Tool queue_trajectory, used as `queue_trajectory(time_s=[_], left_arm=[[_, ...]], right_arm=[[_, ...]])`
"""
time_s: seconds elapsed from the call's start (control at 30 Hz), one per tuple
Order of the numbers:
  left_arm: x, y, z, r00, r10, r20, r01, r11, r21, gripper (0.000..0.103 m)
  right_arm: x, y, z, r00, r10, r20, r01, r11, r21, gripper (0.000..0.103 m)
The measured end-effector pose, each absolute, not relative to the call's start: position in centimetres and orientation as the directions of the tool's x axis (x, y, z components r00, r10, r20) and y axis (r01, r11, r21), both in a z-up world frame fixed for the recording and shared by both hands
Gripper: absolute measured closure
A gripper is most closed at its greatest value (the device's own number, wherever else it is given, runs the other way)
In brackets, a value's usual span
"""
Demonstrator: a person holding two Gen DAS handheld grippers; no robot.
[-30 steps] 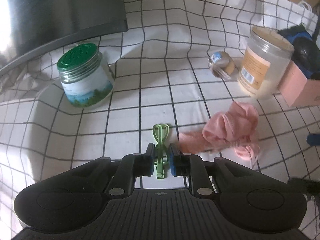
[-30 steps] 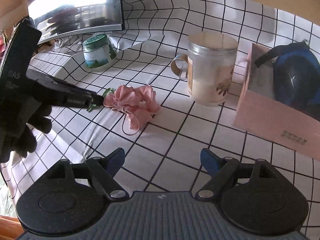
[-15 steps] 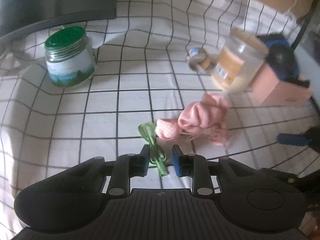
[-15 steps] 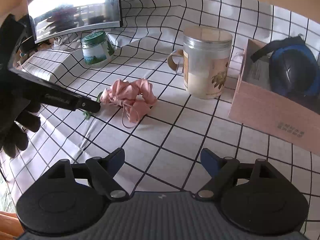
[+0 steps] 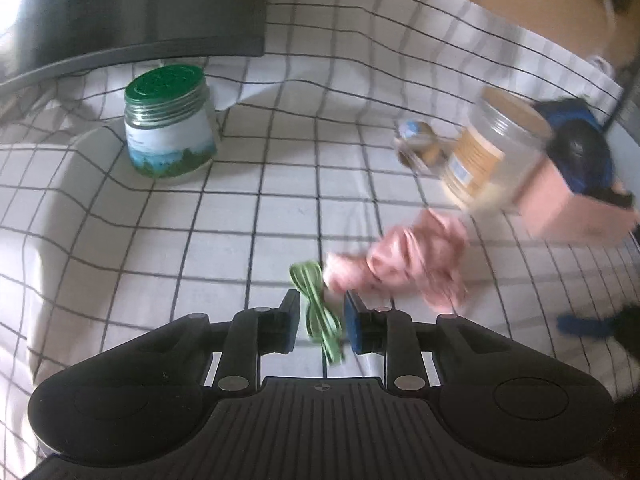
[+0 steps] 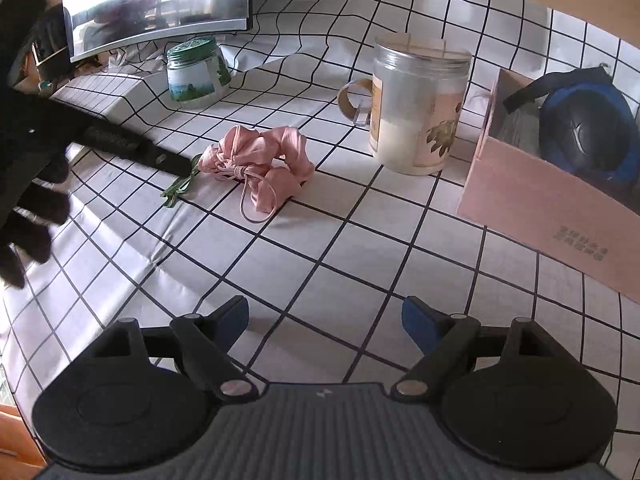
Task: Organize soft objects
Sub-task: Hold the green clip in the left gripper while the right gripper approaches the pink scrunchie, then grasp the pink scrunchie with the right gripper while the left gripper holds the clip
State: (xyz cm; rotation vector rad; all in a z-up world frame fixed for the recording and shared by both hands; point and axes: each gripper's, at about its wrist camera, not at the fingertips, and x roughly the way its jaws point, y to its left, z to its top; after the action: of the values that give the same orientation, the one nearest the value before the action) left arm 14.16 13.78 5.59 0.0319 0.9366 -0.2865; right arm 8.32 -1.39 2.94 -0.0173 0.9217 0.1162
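- The left gripper (image 5: pixel 321 326) stands with its jaws slightly parted around the green hair tie (image 5: pixel 318 312); the pads clear it on both sides, and the jaws have just been opening.
- The green hair tie lies flat on the checked cloth (image 5: pixel 224 216), its far end touching the pink scrunchie (image 5: pixel 412 268).
- The right gripper (image 6: pixel 324 318) hovers wide open and empty over bare cloth, well short of the pink scrunchie (image 6: pixel 260 160).
- Recommended technique: close on one soft item only, near its middle, so that the neighbouring fabric does not drag along.
- Probable destination, as a judgement: the pink box (image 6: pixel 548 196), which already holds a blue item (image 6: pixel 588 124).
- Pose: both grippers point steeply down toward the cloth; a dark-gloved hand (image 6: pixel 24 184) carries the left one.
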Motion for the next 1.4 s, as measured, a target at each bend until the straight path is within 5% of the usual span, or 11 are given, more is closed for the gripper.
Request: queue_trajectory(time_s=[0.23,0.37,0.53,0.93,1.0,1.1,1.4], left_arm=[[14.8,12.3,4.9,0.527,-0.170,-0.833,0.298,0.954,-0.006,0.072],[14.3,13.4,4.9,0.515,-0.207,-0.832,0.298,0.953,-0.052,0.073],[13.8,14.4,4.6,0.555,-0.230,-0.800,0.309,0.949,-0.059,0.087],[8.9,17.4,5.5,0.562,-0.273,-0.781,0.285,0.950,-0.127,0.088],[8.4,17.7,5.6,0.565,-0.276,-0.777,0.280,0.951,-0.133,0.088],[8.0,17.9,5.8,0.569,-0.279,-0.774,0.276,0.951,-0.140,0.088],[7.2,15.3,6.7,0.546,-0.355,-0.759,0.373,0.914,-0.160,0.088]], right_arm=[[7.7,-1.1,2.6,0.609,0.088,-0.789,-0.129,0.992,0.011,0.012],[7.5,-1.1,2.5,0.614,0.085,-0.785,-0.129,0.992,0.007,0.009],[8.5,-0.9,3.1,0.626,0.107,-0.772,-0.145,0.989,0.019,0.009],[18.6,3.6,4.0,0.627,0.213,-0.749,-0.278,0.960,0.040,0.009],[19.7,4.1,3.5,0.605,0.218,-0.766,-0.276,0.960,0.055,0.019],[19.8,4.4,3.9,0.570,0.239,-0.786,-0.300,0.951,0.072,0.066],[13.2,1.1,8.8,0.609,0.255,-0.751,-0.264,0.958,0.112,0.075]])
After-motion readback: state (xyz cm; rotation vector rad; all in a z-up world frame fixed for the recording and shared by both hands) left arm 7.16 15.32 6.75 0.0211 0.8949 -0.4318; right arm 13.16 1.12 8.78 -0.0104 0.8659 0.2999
